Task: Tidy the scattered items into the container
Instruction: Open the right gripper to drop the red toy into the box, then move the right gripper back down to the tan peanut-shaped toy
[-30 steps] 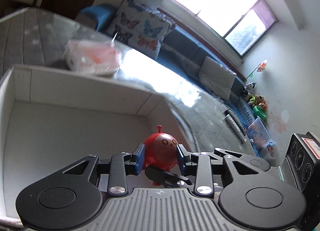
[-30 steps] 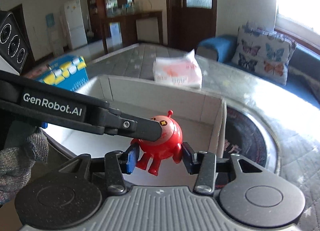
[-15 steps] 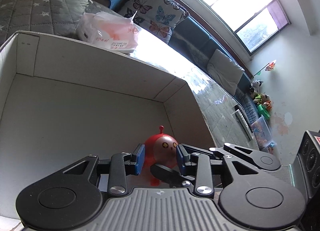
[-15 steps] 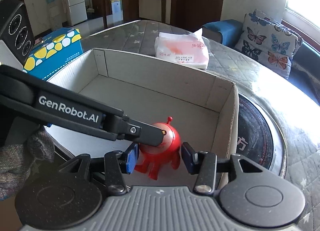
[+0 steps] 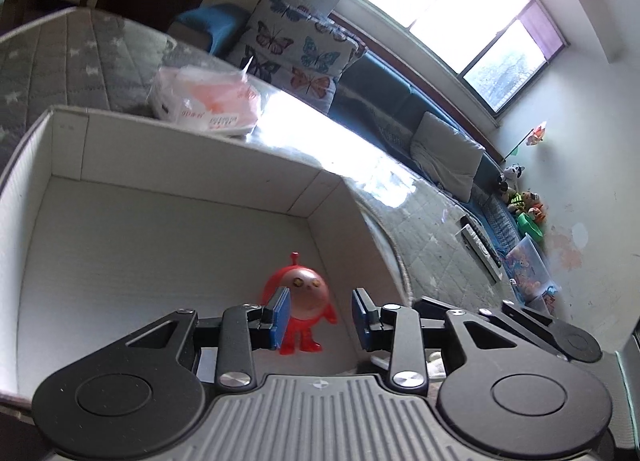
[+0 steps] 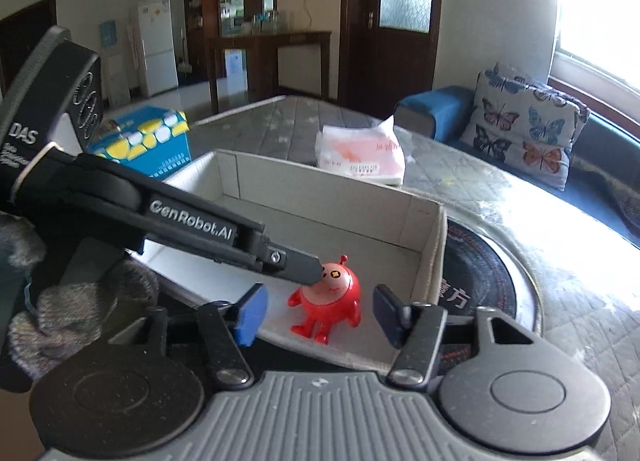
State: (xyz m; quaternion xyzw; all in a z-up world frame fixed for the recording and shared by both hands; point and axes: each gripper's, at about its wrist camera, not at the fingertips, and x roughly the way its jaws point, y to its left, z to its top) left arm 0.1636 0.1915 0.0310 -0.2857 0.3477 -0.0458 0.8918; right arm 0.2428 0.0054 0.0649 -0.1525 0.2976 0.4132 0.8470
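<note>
A small red round toy figure (image 5: 302,299) with an antenna stands upright on the floor of the white cardboard box (image 5: 180,165), near its right wall. My left gripper (image 5: 320,317) is open around it, fingers apart from it. In the right wrist view the same toy (image 6: 330,299) stands in the box (image 6: 320,189) between the open fingers of my right gripper (image 6: 316,315). The left gripper's finger (image 6: 296,267) reaches in from the left, its tip beside the toy's head.
A pink-and-white tissue pack (image 6: 360,157) lies on the grey quilted table beyond the box. A blue-and-yellow carton (image 6: 144,145) stands left of the box. A black round plate (image 6: 480,281) sits right of it. A sofa with butterfly cushions (image 6: 528,133) runs behind.
Both grippers held the toy above the box, lowered it inside, then opened. The toy now stands free on the box floor.
</note>
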